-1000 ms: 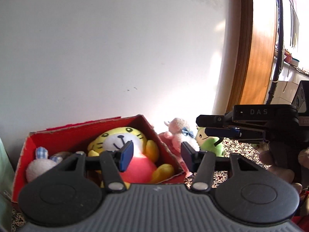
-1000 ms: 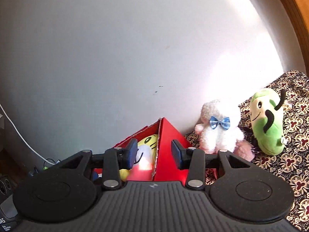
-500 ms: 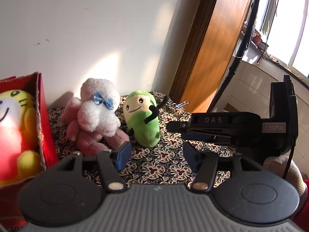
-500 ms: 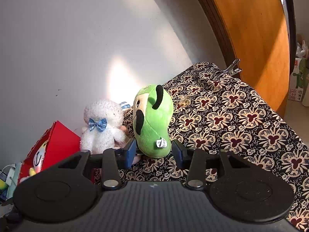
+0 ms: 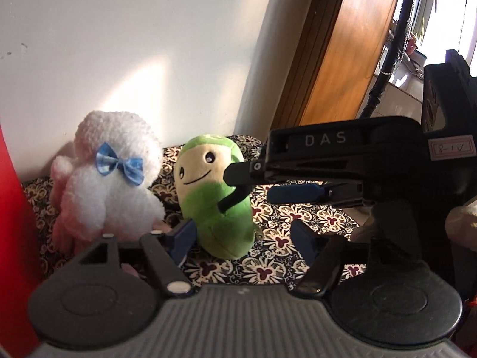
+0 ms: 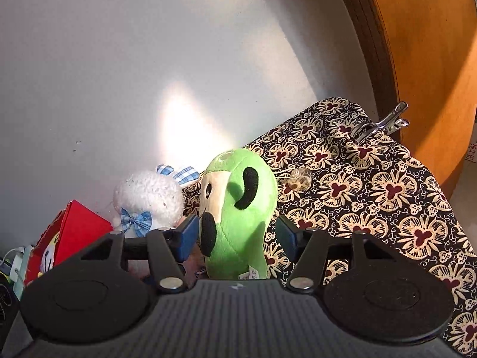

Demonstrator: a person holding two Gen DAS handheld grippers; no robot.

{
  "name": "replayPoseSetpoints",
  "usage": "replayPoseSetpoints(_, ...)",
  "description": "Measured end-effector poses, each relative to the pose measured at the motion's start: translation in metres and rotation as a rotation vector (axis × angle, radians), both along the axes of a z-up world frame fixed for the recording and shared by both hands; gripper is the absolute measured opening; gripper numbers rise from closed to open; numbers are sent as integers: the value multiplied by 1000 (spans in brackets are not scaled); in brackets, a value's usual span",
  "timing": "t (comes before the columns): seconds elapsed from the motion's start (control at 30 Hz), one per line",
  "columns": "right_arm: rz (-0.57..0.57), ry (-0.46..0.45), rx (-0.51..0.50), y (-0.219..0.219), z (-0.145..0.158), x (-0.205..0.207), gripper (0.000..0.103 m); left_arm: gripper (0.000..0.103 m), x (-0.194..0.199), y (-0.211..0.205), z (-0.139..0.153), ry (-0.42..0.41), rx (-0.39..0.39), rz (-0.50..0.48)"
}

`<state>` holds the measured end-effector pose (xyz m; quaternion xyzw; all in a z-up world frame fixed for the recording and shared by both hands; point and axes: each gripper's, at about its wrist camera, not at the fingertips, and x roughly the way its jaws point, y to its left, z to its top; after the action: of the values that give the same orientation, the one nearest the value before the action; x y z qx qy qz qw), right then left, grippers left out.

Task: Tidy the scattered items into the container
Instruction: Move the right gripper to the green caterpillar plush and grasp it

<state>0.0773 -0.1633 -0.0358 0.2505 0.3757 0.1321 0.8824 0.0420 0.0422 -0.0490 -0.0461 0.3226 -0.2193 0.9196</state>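
On the patterned cloth (image 6: 387, 185), against the white wall, the green toy (image 5: 217, 197) is stood upright just beside the white toy with a blue bow (image 5: 116, 185), and both are framed by grippers that come in from two sides. The red box (image 6: 74, 232), where a yellow toy is already lodged, is seen at the left edge, near the white toy.

The main risk is judged to be a clash: the right gripper (image 6: 235, 238) and the left gripper (image 5: 243, 240) are both aimed at the same green toy, and the right one's fingers (image 5: 247, 173) are seen reaching across in front of its face in the left wrist view. If both are closed together, the soft body could be tugged two ways or squeezed out sideways. The toy is tall and light, so it could be tipped by a finger that meets it off-centre, and the white toy could be knocked over with it.

The jaws of both grippers have just been opening. The right gripper's jaws are spread on either side of the green toy, the left pad (image 6: 186, 238) close to its face, but no squeeze is visible. The left gripper's jaws are parted about halfway, the toy lies beyond them, and nothing is held.
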Motion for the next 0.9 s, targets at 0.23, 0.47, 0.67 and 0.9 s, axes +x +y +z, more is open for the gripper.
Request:
replayPoseSetpoints(0.23,0,32,-7,3,-13,20,68,86,22,-7,-11,5,30,17)
replayPoseSetpoints(0.47,9,82,198,-12,-31,23,50,81,28,-3,-12,20,-5,-20)
replayPoseSetpoints(0.67,18,73,163,-10,-23,5,48,80,17,-2,-9,48,-29,-73)
replayPoseSetpoints(0.9,32,95,174,-27,-22,-38,48,77,-28,-3,-4,25,-62,-167)
